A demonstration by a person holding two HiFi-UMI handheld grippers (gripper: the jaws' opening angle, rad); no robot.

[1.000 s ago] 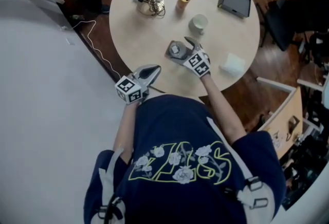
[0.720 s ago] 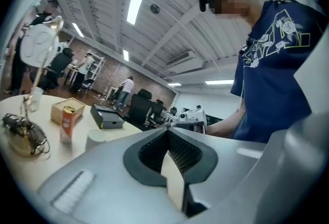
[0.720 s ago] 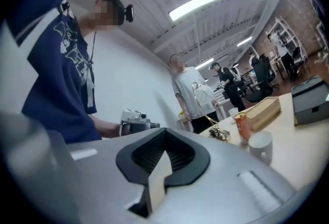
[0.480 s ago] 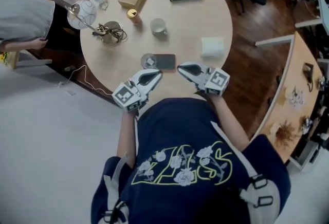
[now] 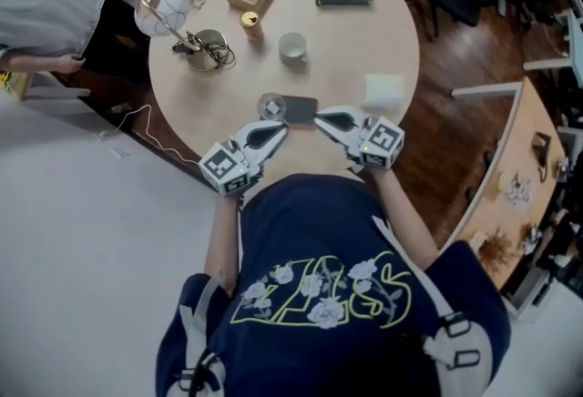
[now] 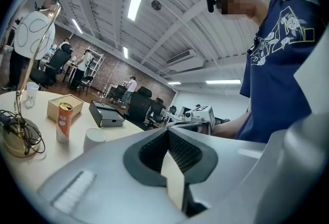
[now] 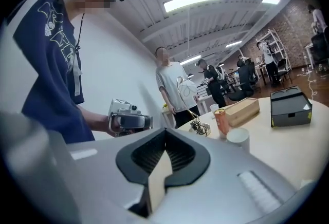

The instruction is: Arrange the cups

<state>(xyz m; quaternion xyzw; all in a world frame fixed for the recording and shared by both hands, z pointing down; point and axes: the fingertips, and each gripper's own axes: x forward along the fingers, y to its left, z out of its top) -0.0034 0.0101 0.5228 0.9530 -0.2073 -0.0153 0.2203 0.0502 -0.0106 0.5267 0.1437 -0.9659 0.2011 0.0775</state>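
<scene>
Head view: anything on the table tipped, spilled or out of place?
Nothing stands out. The white cup and the can stand upright, and there is no spill on the round table. The only untidy bit is a cable bundled on the lamp base.

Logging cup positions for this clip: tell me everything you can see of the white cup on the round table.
The white cup is a plain, smooth, pale cylinder. It stands upright with its mouth open to the top, near the middle of the round table. Its inside looks pale, and no contents can be made out. It stands apart from the orange can beside it. Only the tabletop touches it.
</scene>
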